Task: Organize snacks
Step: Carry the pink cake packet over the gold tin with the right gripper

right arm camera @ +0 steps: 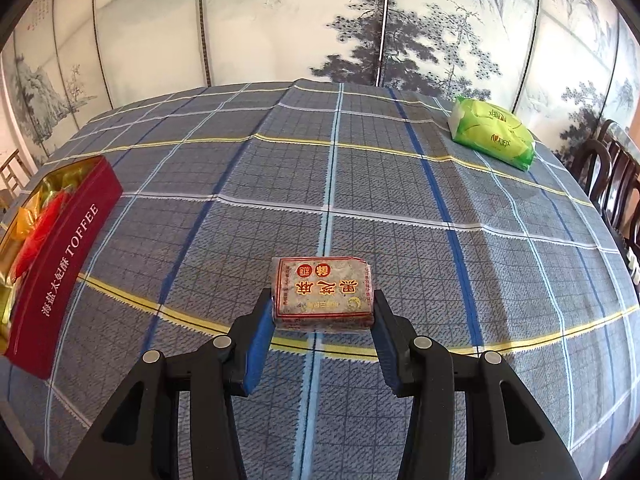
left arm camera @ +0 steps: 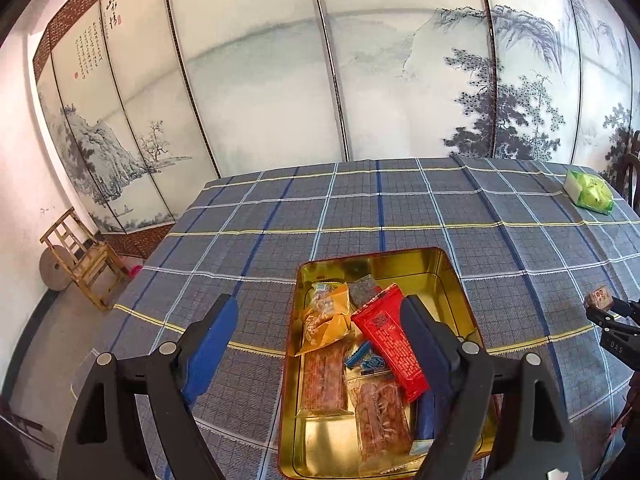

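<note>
Sesame cake packet (right arm camera: 323,292) sits clamped between your right gripper (right arm camera: 320,314) fingers above the bench (right arm camera: 400,208). Your left gripper (left arm camera: 316,320) fingers gape over the toffee tin (left arm camera: 452,268); tissue pack (right arm camera: 494,134) at two o'clock.

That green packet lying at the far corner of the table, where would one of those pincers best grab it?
Probably across its narrow width, near the middle, coming down from above. The green packet lies flat on the tablecloth, long and soft-looking, with nothing beside it, so its long sides are open to the fingers.
</note>
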`<act>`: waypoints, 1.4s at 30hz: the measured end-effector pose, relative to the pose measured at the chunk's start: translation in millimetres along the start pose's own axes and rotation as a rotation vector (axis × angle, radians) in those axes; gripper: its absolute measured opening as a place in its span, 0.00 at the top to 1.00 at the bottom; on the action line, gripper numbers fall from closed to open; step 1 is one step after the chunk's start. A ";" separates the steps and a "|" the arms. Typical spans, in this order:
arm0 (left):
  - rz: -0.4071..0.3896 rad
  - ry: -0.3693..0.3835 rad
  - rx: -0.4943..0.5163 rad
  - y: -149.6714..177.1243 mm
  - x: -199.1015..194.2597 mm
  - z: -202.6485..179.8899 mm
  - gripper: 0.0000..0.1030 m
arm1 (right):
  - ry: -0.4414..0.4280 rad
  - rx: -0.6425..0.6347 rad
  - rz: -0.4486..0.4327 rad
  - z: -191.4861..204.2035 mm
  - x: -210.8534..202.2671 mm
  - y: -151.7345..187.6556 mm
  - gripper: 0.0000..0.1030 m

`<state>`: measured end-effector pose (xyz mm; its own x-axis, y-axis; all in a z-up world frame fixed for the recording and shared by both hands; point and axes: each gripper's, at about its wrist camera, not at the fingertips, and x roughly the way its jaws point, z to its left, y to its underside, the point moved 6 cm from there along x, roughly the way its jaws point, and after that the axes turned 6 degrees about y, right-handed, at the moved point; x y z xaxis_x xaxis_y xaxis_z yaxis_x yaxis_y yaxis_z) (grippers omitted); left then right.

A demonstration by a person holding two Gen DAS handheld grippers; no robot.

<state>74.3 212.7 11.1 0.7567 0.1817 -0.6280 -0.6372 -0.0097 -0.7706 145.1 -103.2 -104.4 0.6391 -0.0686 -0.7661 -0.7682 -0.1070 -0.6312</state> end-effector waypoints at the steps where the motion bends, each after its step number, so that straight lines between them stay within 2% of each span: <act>1: 0.000 0.000 -0.003 0.8 -0.6 0.7 0.21 | -0.006 -0.003 -0.002 3.0 -3.0 0.1 0.54; 16: -0.010 -0.004 -0.030 11.4 -10.5 16.3 0.21 | -0.133 -0.095 -0.095 79.2 -66.1 -25.1 0.54; 28: -0.001 -0.030 -0.075 18.4 -10.5 35.6 0.16 | -0.304 -0.252 -0.177 188.1 -122.0 -47.7 0.54; 35: 0.032 -0.043 -0.102 26.5 -2.8 50.0 0.15 | -0.369 -0.295 -0.170 236.8 -124.3 -53.2 0.54; 42: 0.052 -0.054 -0.145 35.5 3.1 65.2 0.15 | -0.387 -0.302 -0.149 260.1 -109.7 -57.8 0.54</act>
<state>44.5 277.0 -11.2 0.7118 0.2303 -0.6636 -0.6444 -0.1618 -0.7473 109.3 168.5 -15.4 0.6358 0.3350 -0.6954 -0.5883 -0.3730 -0.7175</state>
